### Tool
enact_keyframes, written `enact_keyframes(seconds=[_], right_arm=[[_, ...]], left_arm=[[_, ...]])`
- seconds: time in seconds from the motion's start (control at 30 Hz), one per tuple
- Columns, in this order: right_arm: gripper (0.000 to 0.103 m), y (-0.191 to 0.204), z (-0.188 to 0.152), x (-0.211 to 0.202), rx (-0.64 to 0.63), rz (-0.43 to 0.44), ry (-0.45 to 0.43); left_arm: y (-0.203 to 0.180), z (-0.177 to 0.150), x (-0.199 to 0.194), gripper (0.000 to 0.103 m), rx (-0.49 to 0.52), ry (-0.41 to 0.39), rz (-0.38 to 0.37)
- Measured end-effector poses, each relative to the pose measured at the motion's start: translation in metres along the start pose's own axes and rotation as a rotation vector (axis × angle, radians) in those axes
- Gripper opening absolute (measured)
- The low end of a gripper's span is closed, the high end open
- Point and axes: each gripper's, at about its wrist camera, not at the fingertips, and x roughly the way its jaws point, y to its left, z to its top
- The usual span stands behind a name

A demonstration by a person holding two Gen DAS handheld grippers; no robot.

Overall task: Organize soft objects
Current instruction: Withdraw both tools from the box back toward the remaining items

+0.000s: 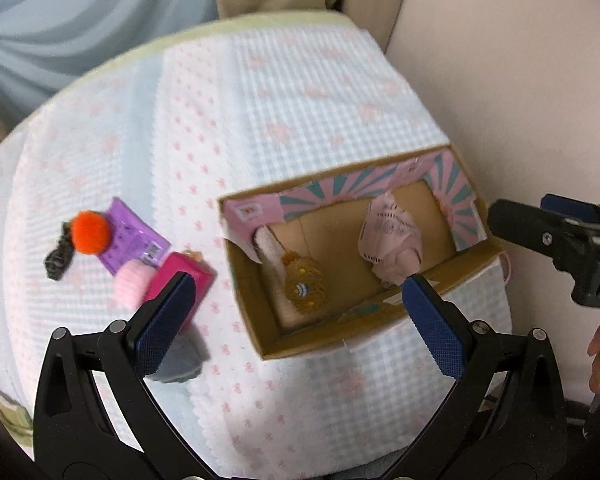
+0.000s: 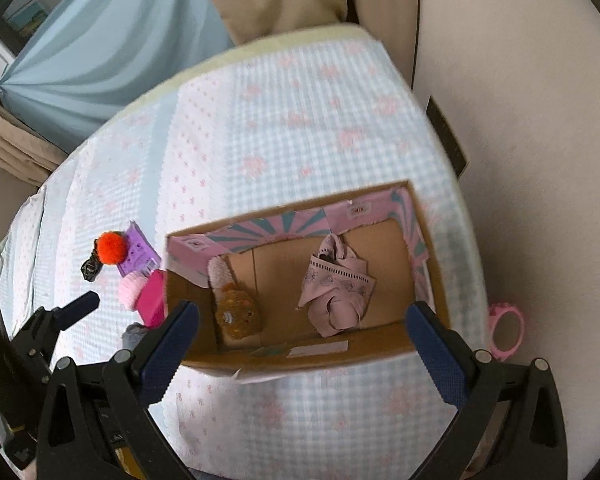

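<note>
An open cardboard box (image 1: 476, 258) (image 2: 384, 354) lies on the checked bedcover. Inside it are a pink cloth (image 1: 392, 240) (image 2: 338, 290), a brown plush toy (image 1: 305, 286) (image 2: 238, 314) and a white fluffy piece (image 1: 268, 246) (image 2: 220, 270). Left of the box lie an orange pompom (image 1: 90, 232) (image 2: 111, 247), a pink pompom (image 1: 130, 282) (image 2: 131, 289), a grey soft item (image 1: 182, 358) and a black scrunchie (image 1: 59, 260). My left gripper (image 1: 300, 290) is open and empty above the box's near left side. My right gripper (image 2: 302, 320) is open and empty above the box.
A purple card (image 1: 136, 236) (image 2: 138, 254) and a magenta box (image 1: 192, 276) (image 2: 152, 296) lie by the pompoms. A pink ring (image 2: 508, 330) sits at the bed's right edge by the wall. Curtains hang beyond the bed.
</note>
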Motion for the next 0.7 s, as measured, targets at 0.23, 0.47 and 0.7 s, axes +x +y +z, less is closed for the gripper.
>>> enact_keyframes(seconds=[0.23,0.47,0.7], right_arm=[[0.103,0.034,-0.014,-0.074,-0.059,-0.027,-0.12],[0.103,0.067,-0.032,-0.14,-0.108,-0.053,-0.259],[0.103,0.082,-0.052,-0.171,-0.157,-0.09,-0.337]], left_arm=[[0.021,-0.008,-0.084,0.103,-0.019,-0.143,0.016],[0.043,-0.025,-0.156,0.103,-0.047,-0.274,0.047],[0.061,-0.05,-0.186,0.103,-0.093,-0.324,0.083]])
